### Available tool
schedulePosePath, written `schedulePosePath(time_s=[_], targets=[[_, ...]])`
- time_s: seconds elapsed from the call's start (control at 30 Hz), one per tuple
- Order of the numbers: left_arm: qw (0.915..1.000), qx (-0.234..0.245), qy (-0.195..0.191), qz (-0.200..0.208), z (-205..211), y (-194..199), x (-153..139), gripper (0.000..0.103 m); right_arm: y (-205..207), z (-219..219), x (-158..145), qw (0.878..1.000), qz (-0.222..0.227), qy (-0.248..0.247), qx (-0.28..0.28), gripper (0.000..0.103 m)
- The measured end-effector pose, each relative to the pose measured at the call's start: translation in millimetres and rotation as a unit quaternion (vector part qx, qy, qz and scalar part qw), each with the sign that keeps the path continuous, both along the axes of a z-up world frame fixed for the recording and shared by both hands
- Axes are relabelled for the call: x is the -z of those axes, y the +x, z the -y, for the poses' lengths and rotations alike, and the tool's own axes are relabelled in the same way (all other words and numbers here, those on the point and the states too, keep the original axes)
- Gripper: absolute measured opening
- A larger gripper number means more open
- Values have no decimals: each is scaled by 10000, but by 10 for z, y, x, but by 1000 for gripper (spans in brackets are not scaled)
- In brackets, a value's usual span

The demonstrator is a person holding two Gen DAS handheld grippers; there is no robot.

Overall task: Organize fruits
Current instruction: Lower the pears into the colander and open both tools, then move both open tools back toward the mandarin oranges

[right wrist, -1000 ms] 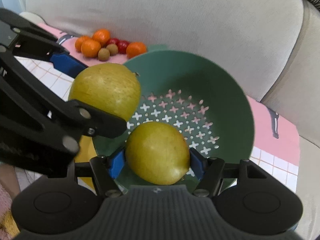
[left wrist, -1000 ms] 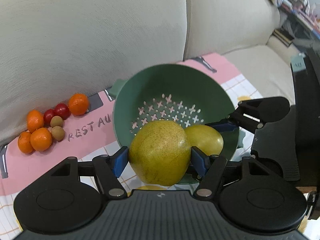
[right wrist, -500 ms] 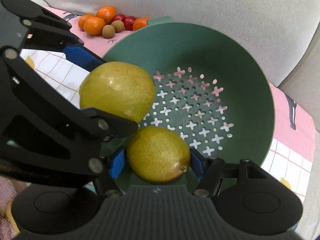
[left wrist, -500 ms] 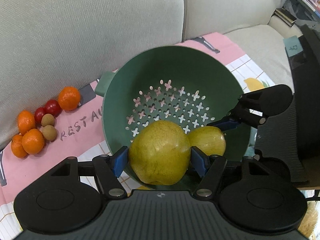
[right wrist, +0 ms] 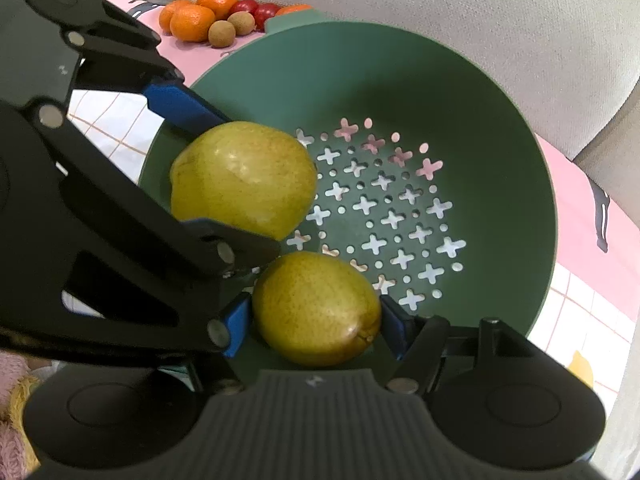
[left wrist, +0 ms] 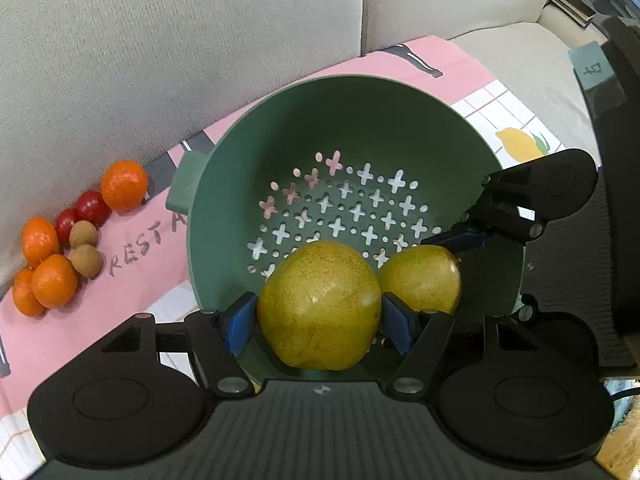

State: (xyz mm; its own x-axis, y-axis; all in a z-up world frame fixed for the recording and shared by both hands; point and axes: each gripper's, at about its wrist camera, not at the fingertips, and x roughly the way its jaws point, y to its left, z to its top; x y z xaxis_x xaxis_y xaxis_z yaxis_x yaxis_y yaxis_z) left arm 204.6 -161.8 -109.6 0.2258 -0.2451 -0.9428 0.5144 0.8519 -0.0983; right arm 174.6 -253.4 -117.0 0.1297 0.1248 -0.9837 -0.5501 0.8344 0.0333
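Item: two yellow-green pears, one per gripper, both over the near part of a green colander [left wrist: 460, 128] that sits on a pink and white printed cloth [left wrist: 120, 320] against a grey sofa back [left wrist: 160, 40]. My left gripper [left wrist: 318, 322] has its blue fingers [left wrist: 240, 322] pinching the larger pear [left wrist: 318, 304] across its width; my right gripper [right wrist: 316, 326] pinches the smaller pear [right wrist: 316, 308] the same way, stem end turned to the right. In the right wrist view the two pears sit close together, the larger one at the left and further in, with the left gripper's black linkage crossing between them. Also present: a cluster of tangerines [left wrist: 124, 186], cherry tomatoes [left wrist: 92, 206] and small brown fruits [left wrist: 85, 259] on the cloth to the far left, well apart from the colander. Risks, as I judge them: the grippers are crowded, so letting go of one pear could let it roll into the other or knock a finger; a pear released from height may bruise or bounce on the perforated bottom; a nudge on the near rim could tip or slide the colander on the soft cloth. Not determinable: whether either pear already touches the colander floor, since each gripper body hides its underside; the near rim is cut off; the cloth lettering is only partly legible; objects at the far right edge are too distorted to name.
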Motion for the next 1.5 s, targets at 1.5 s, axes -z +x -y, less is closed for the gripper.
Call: schedulePosePath(time_s=[1.5], targets=[[9882,-659,-6,1386,-695,-499,-913,81,-477,-267,-707,9799,1669,490,973,91]])
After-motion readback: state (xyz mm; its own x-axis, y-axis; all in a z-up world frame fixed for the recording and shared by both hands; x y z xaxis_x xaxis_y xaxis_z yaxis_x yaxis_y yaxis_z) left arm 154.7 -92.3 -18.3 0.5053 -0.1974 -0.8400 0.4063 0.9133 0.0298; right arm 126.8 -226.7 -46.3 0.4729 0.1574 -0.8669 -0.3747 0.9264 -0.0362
